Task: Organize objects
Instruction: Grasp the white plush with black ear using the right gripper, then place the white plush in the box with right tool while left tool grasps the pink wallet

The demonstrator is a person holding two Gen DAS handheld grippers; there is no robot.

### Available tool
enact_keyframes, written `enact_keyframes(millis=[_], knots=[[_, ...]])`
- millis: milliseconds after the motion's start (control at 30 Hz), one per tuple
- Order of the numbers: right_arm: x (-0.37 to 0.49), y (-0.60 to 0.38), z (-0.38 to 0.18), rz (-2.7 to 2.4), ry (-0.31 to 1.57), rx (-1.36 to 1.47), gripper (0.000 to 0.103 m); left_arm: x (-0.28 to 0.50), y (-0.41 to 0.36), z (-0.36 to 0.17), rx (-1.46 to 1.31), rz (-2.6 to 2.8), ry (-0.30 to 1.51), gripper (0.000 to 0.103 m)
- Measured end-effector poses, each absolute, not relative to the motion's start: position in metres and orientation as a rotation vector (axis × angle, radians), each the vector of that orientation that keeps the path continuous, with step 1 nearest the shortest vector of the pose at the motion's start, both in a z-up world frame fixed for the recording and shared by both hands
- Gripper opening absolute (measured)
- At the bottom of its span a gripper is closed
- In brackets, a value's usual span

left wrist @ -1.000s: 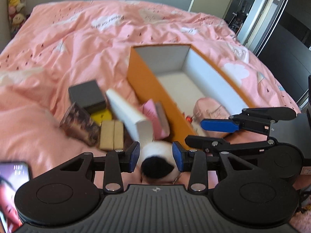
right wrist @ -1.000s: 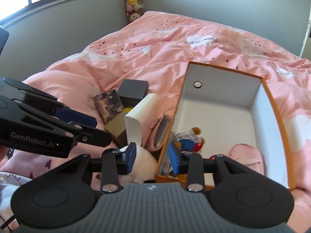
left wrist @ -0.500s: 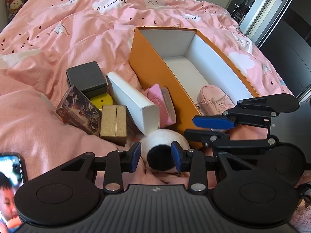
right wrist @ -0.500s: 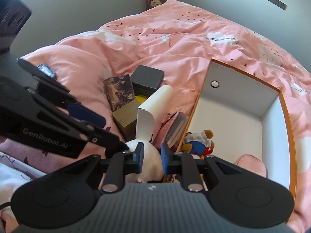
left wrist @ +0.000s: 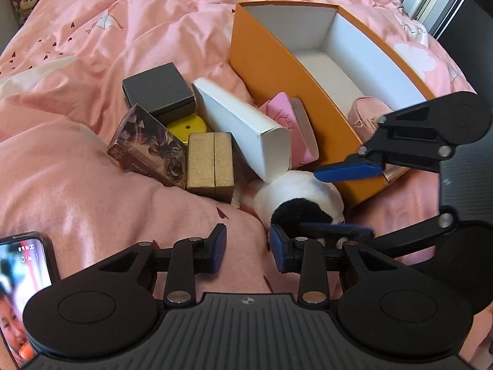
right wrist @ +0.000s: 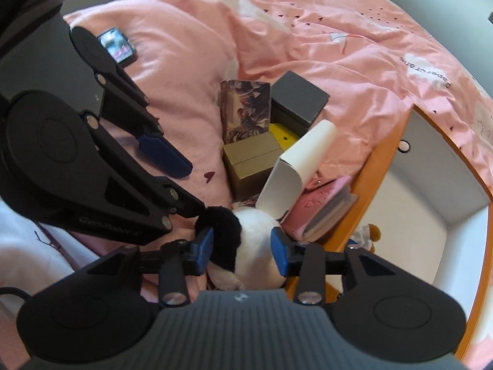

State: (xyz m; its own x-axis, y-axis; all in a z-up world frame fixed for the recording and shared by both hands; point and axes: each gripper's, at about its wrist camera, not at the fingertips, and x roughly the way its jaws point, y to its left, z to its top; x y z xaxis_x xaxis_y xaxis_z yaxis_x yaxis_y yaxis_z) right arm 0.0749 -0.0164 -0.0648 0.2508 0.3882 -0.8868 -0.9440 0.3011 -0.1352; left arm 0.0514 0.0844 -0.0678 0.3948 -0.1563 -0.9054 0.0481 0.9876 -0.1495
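While jaws opened | plush toy between right claw pads

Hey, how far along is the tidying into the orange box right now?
Done: a pink pouch and a small doll lie in the orange box. In hand: the right gripper, jaws just opened, straddles the black-and-white plush beside the box, no clear squeeze yet. Still to go: the white box, pink wallet, gold box, patterned box, dark box and yellow disc sit outside on the bedspread.
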Motion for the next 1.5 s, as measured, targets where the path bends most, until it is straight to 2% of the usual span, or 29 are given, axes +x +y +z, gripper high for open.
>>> enact_keyframes(millis=[33,100,300,600,867,1200,1500], knots=[[0.075,-0.012,-0.067,1.051,0.872,-0.811,0.049,0.051,0.085,-0.068,-0.106,-0.129,1.158,0.04],[0.076,-0.005,-0.072,1.049,0.89,-0.845,0.059,0.05,0.086,-0.07,-0.095,-0.123,1.159,0.039],[0.075,0.009,-0.097,1.001,0.896,-0.987,0.066,0.047,0.093,-0.073,-0.123,-0.122,1.159,0.037],[0.07,0.001,-0.092,0.983,0.877,-0.989,0.055,0.043,0.096,-0.069,-0.146,-0.134,1.14,0.037],[0.063,-0.028,-0.05,1.017,0.877,-0.845,0.055,0.037,0.093,-0.051,-0.151,-0.147,1.094,0.037],[0.064,-0.071,0.016,0.963,0.73,-0.625,0.055,0.045,0.084,-0.024,-0.167,-0.185,1.019,0.037],[0.103,-0.113,0.03,0.75,0.678,-0.453,0.055,0.089,0.079,-0.032,-0.302,-0.23,1.004,0.036]])
